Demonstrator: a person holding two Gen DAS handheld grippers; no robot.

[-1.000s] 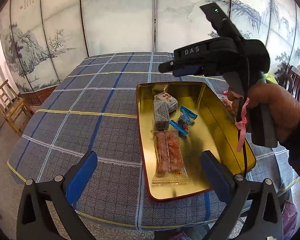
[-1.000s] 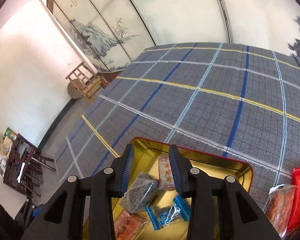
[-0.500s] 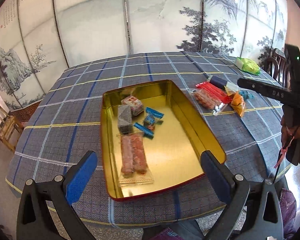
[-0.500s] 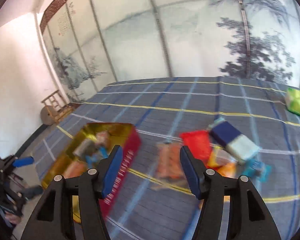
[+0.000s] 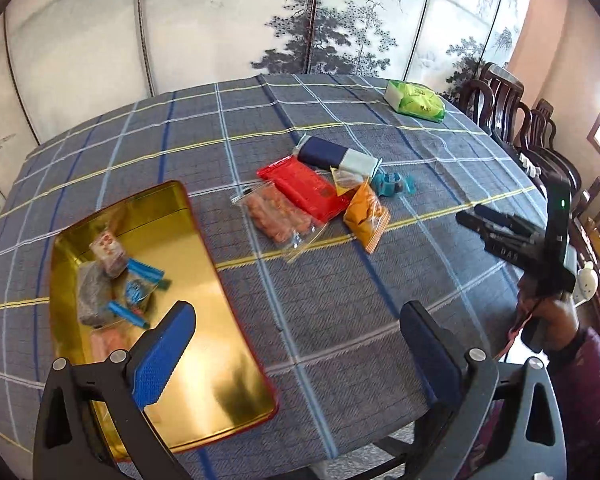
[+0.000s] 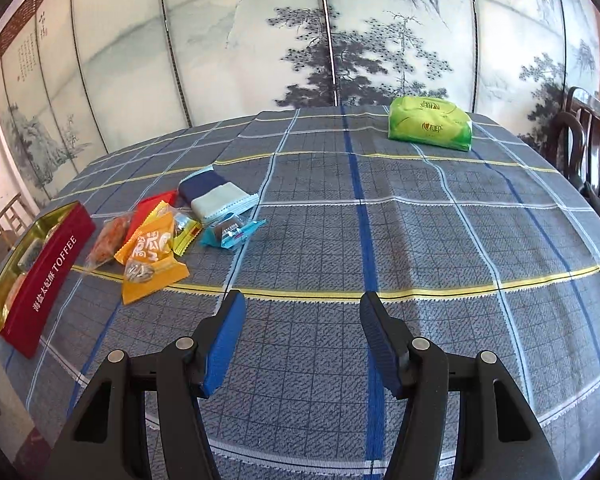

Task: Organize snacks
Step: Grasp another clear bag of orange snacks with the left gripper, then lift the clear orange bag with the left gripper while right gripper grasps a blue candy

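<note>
A gold tin tray (image 5: pixel 220 364) with red sides (image 6: pixel 48 276) sits at the table's left and holds several small snacks (image 5: pixel 112 276). A pile of loose snacks lies on the cloth: a clear pack of orange pieces (image 5: pixel 278 216), a red pack (image 5: pixel 306 186), an orange pack (image 6: pixel 150 258), a navy-and-white pack (image 6: pixel 214 194) and a teal candy (image 6: pixel 232 232). My left gripper (image 5: pixel 296 352) is open and empty above the tray's near right corner. My right gripper (image 6: pixel 302 340) is open and empty over bare cloth, right of the pile; it also shows in the left wrist view (image 5: pixel 474 216).
A green tissue pack (image 6: pixel 430 128) lies at the far right of the table. Dark wooden chairs (image 5: pixel 532 136) stand along the right edge. A painted folding screen (image 6: pixel 300 40) backs the table. A small wooden chair (image 6: pixel 10 220) stands far left.
Both views have swung right from the tray toward the loose snack pile. My right gripper has left the tray, opened wider and now hovers over bare cloth at the right.
</note>
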